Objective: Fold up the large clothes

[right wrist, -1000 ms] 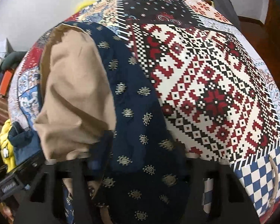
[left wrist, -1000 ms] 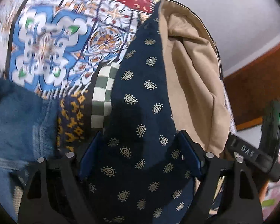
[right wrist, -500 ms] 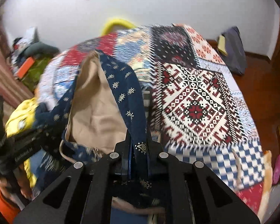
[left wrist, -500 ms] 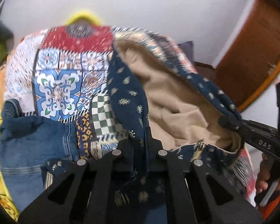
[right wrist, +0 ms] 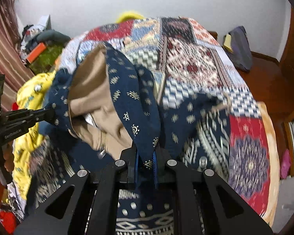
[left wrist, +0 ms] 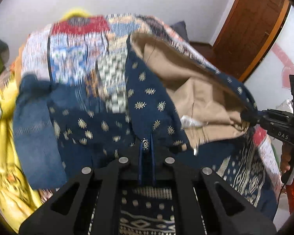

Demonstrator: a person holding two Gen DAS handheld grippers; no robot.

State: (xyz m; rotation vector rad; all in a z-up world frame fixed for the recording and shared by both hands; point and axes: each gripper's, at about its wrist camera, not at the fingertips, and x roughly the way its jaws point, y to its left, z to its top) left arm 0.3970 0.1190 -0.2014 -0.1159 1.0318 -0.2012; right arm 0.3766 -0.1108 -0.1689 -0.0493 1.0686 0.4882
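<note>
Both tongs, the left gripper (left wrist: 146, 146) and the right gripper (right wrist: 146, 157), have snapped shut on the blue dress (left wrist: 147, 105) and lifted its edge off the bed (right wrist: 196, 66), so folding can start.

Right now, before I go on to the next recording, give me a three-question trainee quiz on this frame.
1. True or false: the left tool is shut on the navy patterned garment.
2. What colour is the garment's lining? A) beige B) green C) white
3. Fill in: the garment hangs above a bed covered by a ____ bedspread.

Key:
1. True. The right tool is shut on the same garment, at another point of its edge.
2. A.
3. Patchwork.
</note>
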